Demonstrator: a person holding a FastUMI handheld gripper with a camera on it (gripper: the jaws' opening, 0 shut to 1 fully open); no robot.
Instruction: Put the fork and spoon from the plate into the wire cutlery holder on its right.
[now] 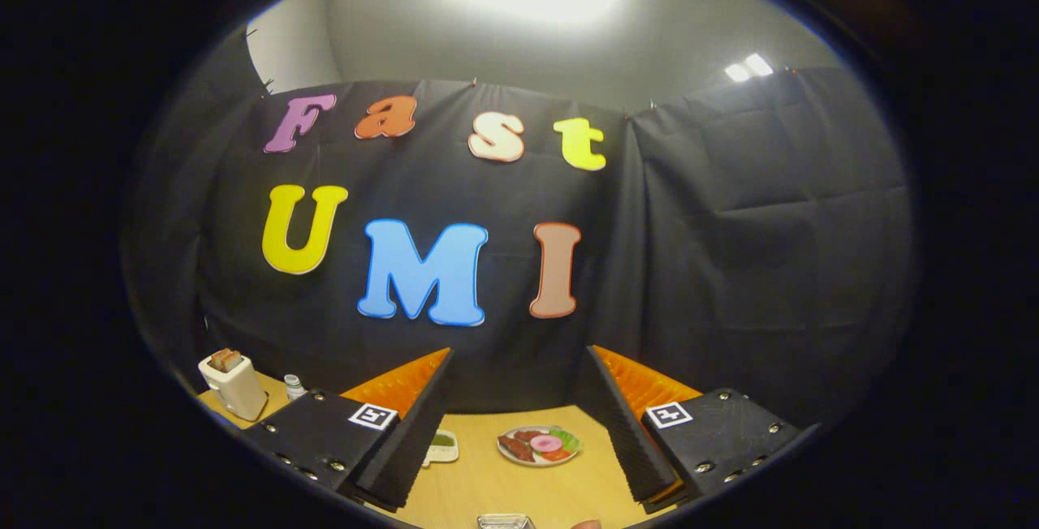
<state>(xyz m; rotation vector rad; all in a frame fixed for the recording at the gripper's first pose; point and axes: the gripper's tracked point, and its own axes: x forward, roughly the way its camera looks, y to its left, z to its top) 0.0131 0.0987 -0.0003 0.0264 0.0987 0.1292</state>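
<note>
My gripper point(519, 350) is open, its two black fingers point(406, 440) spread wide with nothing between them, held above a wooden table point(479, 488) and facing the booth's wall. Through the gap, beyond the fingers, lies a plate point(540, 444) with red, pink and green food on it. I make out no fork or spoon on that plate at this distance. At the nearest edge of the table, below the fingers, the top of a grey metallic object point(505, 521) peeks in; I cannot tell what it is.
A small white dish point(441, 445) with something green in it sits beside the left finger. Left of the fingers, near the wall, stand a cream toaster point(234, 383) with toast in it and a small bottle point(295, 387). The black cloth wall closes off the back.
</note>
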